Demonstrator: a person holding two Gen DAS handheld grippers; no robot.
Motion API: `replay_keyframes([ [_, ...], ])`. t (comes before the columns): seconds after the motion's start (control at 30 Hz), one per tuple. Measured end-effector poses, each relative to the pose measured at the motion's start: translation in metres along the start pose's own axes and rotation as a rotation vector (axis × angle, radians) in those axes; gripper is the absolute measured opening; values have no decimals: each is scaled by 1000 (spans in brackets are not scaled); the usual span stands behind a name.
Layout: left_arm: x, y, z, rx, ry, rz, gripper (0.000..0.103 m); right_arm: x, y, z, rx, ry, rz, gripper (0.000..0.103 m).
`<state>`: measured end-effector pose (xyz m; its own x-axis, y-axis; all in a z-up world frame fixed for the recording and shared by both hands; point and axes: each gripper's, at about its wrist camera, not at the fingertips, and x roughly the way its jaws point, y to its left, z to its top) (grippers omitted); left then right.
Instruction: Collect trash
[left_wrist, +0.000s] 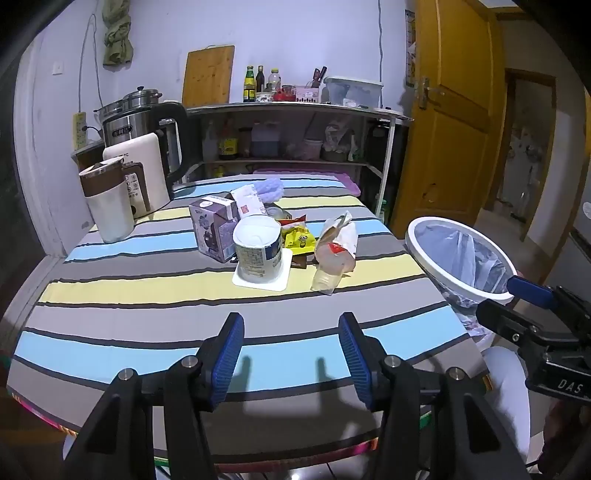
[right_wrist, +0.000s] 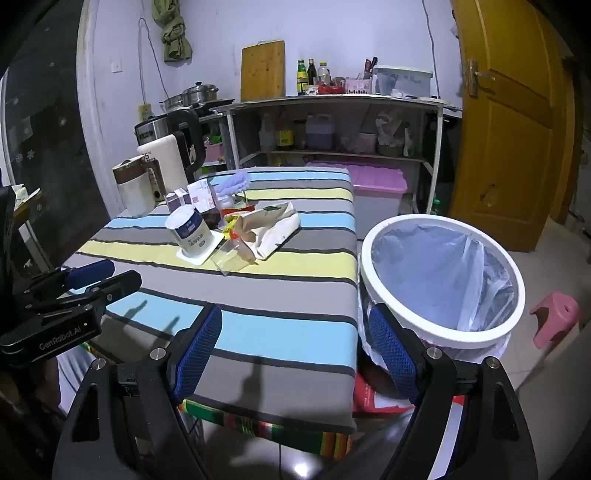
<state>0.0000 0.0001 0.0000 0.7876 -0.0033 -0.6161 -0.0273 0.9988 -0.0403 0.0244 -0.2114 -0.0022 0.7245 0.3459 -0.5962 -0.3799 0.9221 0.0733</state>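
Observation:
Trash lies in a heap at the middle of the striped table (left_wrist: 147, 295): a white yogurt cup (left_wrist: 257, 248) upside down on its lid, a purple carton (left_wrist: 214, 229), yellow wrappers (left_wrist: 297, 236) and a crumpled paper bag (left_wrist: 338, 243) on a clear plastic cup (left_wrist: 325, 282). The heap also shows in the right wrist view, with the cup (right_wrist: 190, 230) and the bag (right_wrist: 269, 229). My left gripper (left_wrist: 291, 358) is open and empty over the table's near edge. My right gripper (right_wrist: 295, 350) is open and empty at the table's right corner, beside the white-rimmed bin (right_wrist: 443, 280) with a plastic liner.
Two white jugs (left_wrist: 110, 199) and a steel kettle (left_wrist: 144, 125) stand at the table's back left. A shelf unit (left_wrist: 295, 140) with bottles stands behind. A pink storage box (right_wrist: 376, 184) and a pink stool (right_wrist: 554, 317) are on the floor. A yellow door (right_wrist: 509, 129) is at the right.

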Motion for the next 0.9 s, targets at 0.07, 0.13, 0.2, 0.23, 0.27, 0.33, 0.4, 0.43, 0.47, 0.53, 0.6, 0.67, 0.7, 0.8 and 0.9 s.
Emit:
replay_keyframes([
  [0.07, 0, 0, 0, 2, -4, 7, 53, -1, 1, 0, -5, 4, -4, 82],
  [0.13, 0, -1, 0, 2, -7, 9, 53, -1, 2, 0, -6, 5, -5, 82],
  [0.2, 0, -1, 0, 0, -9, 10, 53, -3, 3, 0, -6, 4, -5, 82],
  [0.23, 1, -2, 1, 0, -9, 13, 53, -3, 4, 1, -6, 4, -5, 82],
  [0.27, 1, -2, 1, 0, -9, 15, 53, -4, 4, 1, -7, 4, -4, 82],
  [0.33, -3, -2, 0, -3, -15, -8, 53, -3, 2, 0, -3, 5, 0, 82],
  [0.4, -3, -3, 0, -4, -16, -8, 53, -3, 4, -1, -5, 1, -4, 82],
  [0.43, -3, -3, 0, -4, -16, -8, 53, -3, 4, -1, -6, 0, -3, 82],
  [0.47, -3, -4, 0, -4, -15, -7, 53, -2, 4, -2, -6, 0, -2, 82],
  [0.53, -8, -3, -2, -3, -17, -16, 53, -4, 4, 1, -6, 0, -1, 82],
  [0.6, -8, -3, -2, -4, -18, -16, 53, -4, 4, 1, -5, 0, -1, 82],
  [0.67, -7, -2, -2, -4, -17, -18, 53, -4, 4, 0, -6, -2, -3, 82],
  [0.7, -7, -2, -2, -4, -17, -19, 53, -4, 4, 0, -6, -2, -4, 82],
  [0.8, -7, -2, -2, -5, -16, -18, 53, -3, 4, 0, -7, -1, -3, 82],
  [0.9, -9, -3, -3, -3, -15, -20, 53, -2, 3, 0, -8, -1, -2, 82],
])
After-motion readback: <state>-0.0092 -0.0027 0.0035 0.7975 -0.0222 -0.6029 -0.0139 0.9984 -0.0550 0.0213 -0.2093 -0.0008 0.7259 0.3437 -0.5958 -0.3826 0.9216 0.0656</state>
